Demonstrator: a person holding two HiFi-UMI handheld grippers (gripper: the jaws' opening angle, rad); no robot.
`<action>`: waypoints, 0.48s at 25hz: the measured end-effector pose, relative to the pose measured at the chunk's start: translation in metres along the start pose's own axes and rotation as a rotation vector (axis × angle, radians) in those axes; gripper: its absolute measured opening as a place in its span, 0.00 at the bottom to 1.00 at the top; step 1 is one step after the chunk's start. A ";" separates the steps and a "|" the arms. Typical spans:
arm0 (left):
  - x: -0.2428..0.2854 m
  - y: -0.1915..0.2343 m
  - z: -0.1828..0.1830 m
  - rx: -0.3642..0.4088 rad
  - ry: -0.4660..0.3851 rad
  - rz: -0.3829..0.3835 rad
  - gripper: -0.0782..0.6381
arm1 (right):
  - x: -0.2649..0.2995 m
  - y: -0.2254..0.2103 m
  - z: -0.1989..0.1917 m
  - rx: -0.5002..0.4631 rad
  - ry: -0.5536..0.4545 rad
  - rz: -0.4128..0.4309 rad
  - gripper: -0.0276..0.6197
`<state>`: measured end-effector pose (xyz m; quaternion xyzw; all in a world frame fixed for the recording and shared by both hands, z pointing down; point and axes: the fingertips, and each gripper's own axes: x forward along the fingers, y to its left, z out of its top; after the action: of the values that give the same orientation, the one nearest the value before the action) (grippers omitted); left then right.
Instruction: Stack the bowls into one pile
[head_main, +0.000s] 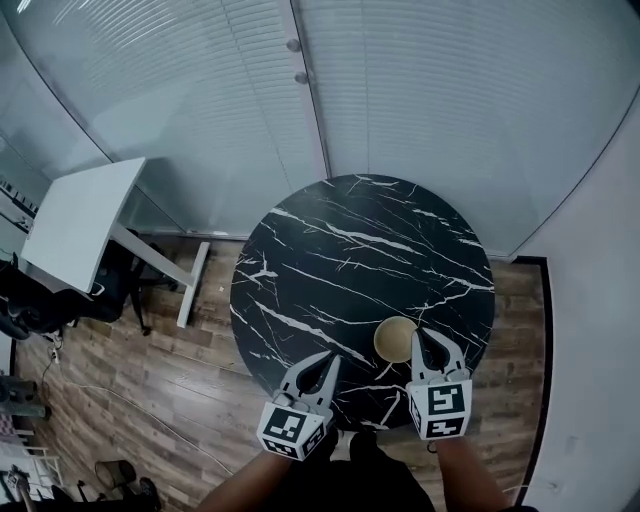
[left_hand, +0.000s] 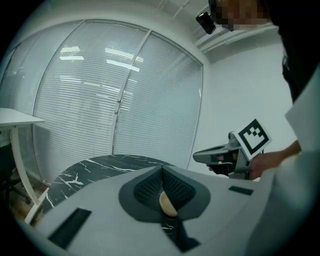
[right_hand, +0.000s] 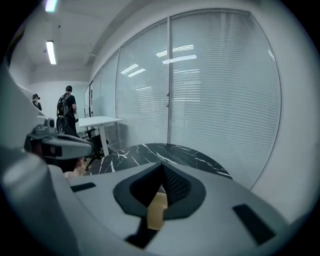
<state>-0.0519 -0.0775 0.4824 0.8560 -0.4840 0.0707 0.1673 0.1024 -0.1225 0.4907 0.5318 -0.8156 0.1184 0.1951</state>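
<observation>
A tan bowl (head_main: 395, 338) sits on the round black marble table (head_main: 350, 250), near its front right edge; whether it is one bowl or a nested pile I cannot tell. My right gripper (head_main: 432, 338) hovers just right of the bowl, jaws shut and empty. In the right gripper view the pads meet (right_hand: 162, 172), and the bowl (right_hand: 157, 210) shows below through the gap. My left gripper (head_main: 328, 362) is at the table's front edge, left of the bowl, its pads together (left_hand: 161, 172) with nothing held. The bowl (left_hand: 167, 202) shows under them.
A white desk (head_main: 75, 225) and a dark chair (head_main: 110, 290) stand on the wooden floor to the left. A curved glass wall with blinds (head_main: 400, 100) closes the space behind the table. Two people (right_hand: 67, 112) stand far off in the right gripper view.
</observation>
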 end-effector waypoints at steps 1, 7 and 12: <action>-0.001 0.000 0.002 0.004 -0.001 0.001 0.13 | -0.005 0.004 0.004 0.006 -0.009 0.004 0.06; -0.012 0.017 0.025 0.058 -0.045 0.064 0.13 | -0.024 0.011 0.025 0.085 -0.060 0.050 0.06; -0.019 0.037 0.045 0.071 -0.072 0.109 0.13 | -0.032 0.006 0.050 0.093 -0.136 0.057 0.06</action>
<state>-0.0954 -0.0955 0.4427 0.8357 -0.5328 0.0662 0.1152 0.0984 -0.1139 0.4314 0.5235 -0.8354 0.1255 0.1109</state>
